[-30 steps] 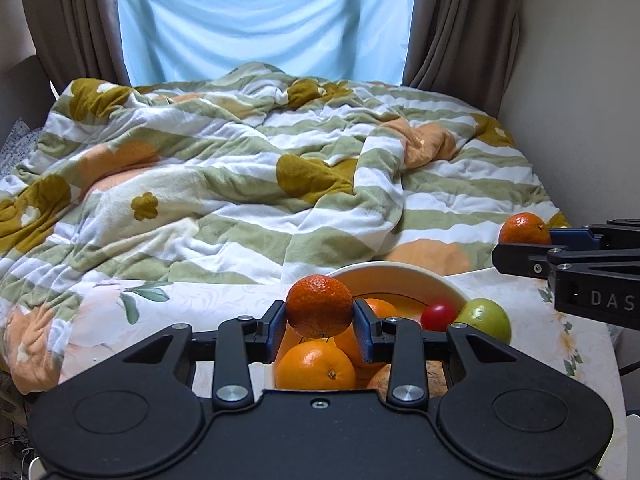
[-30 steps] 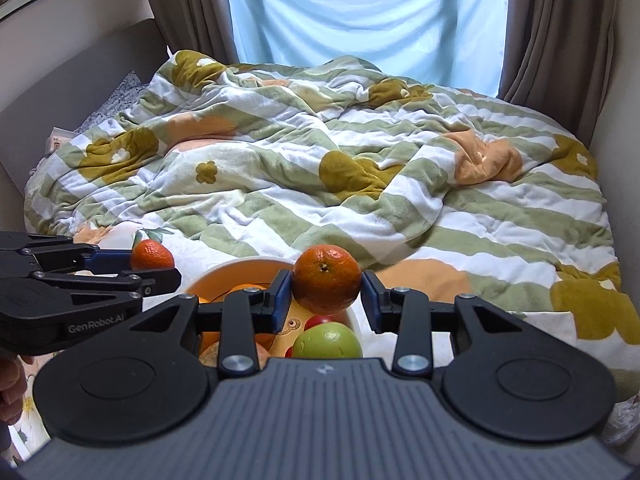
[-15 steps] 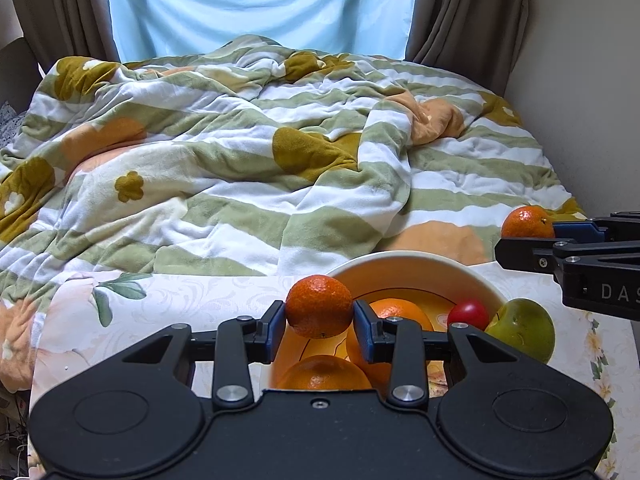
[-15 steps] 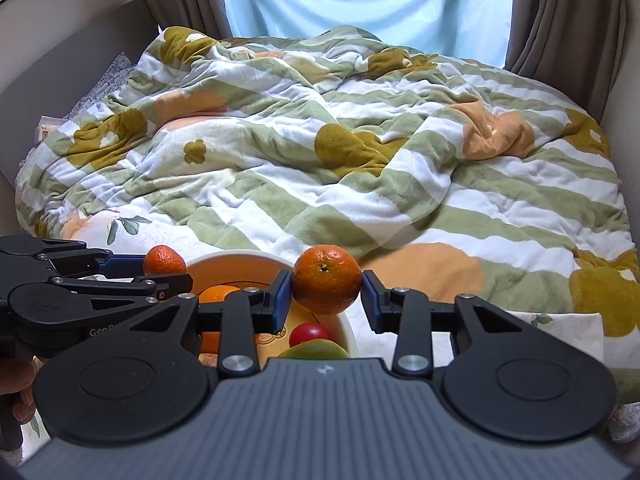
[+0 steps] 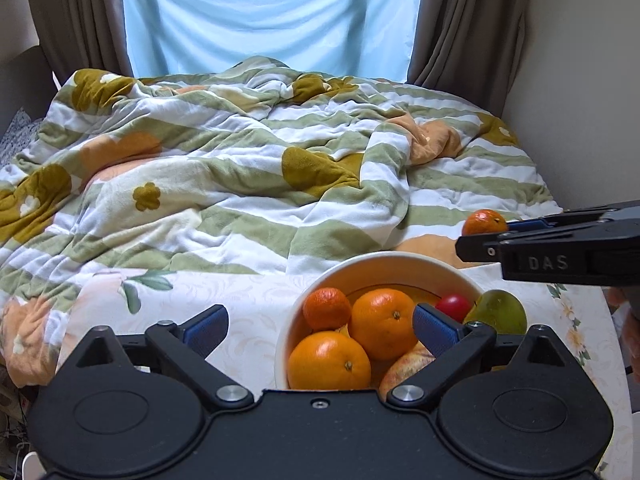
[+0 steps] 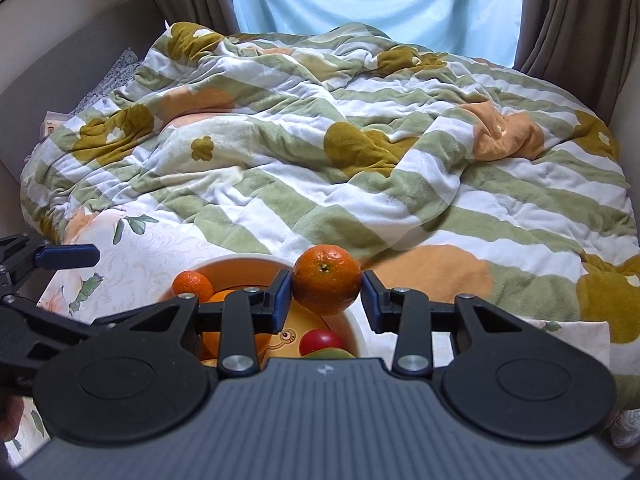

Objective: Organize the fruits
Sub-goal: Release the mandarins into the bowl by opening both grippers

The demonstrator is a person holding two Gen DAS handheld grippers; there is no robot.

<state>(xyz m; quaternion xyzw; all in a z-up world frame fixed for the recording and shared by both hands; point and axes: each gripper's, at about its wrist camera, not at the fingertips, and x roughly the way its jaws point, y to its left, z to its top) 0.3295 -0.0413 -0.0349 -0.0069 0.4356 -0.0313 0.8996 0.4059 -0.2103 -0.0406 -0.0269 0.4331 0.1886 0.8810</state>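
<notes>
Bed behind — bowl [image 5: 384,264] rim under left tool [image 5: 320,326], spread.

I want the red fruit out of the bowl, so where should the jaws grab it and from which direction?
Come from above and close the jaws across the red fruit at its widest part: only its rounded top shows, wedged between an orange, the green fruit and the bowl's wall.
</notes>
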